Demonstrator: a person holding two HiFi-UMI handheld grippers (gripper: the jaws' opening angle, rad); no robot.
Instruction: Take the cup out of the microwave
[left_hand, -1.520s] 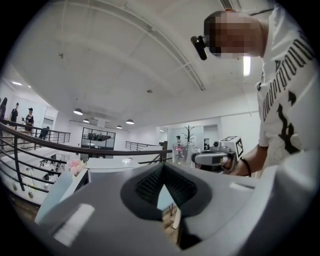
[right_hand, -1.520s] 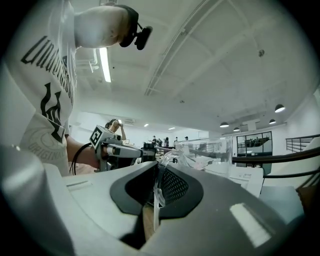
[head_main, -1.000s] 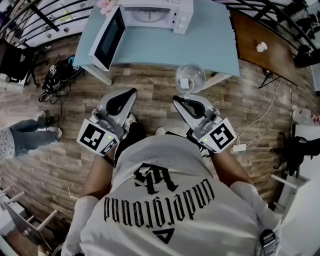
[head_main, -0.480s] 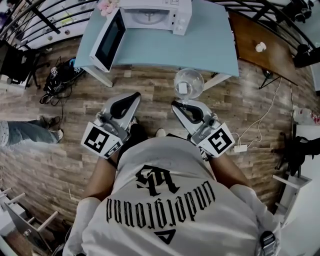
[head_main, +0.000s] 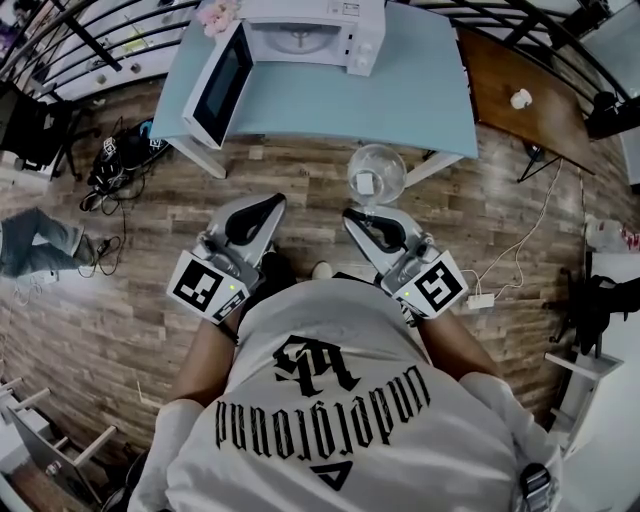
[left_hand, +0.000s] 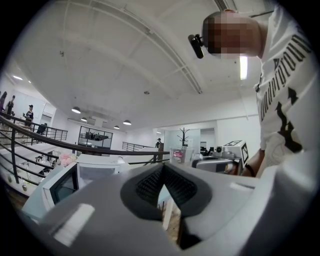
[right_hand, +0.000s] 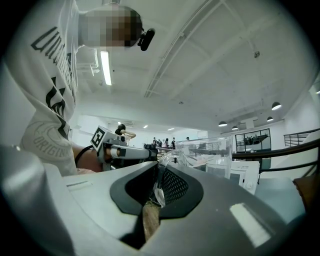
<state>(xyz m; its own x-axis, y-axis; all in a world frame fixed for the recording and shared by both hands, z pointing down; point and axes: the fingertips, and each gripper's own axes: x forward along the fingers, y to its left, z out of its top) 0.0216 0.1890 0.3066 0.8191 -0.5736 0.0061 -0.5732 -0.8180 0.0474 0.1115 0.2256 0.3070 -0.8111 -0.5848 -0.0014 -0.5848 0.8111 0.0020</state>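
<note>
Your right gripper (head_main: 352, 213) has its jaws clamped on the handle of the clear cup (head_main: 377, 172). The cup hangs straight ahead of them over the floor, just short of the desk (head_main: 420, 100) and well clear of the microwave (head_main: 300, 30). Your left gripper (head_main: 275, 203), jaws closed and empty, is farther from the cup.

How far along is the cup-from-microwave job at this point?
Done: the cup is out, clear of the microwave, whose door hangs open. In hand: the right gripper clamps its handle, over the floor. Remaining: setting it down somewhere; the left gripper is shut, empty.
</note>
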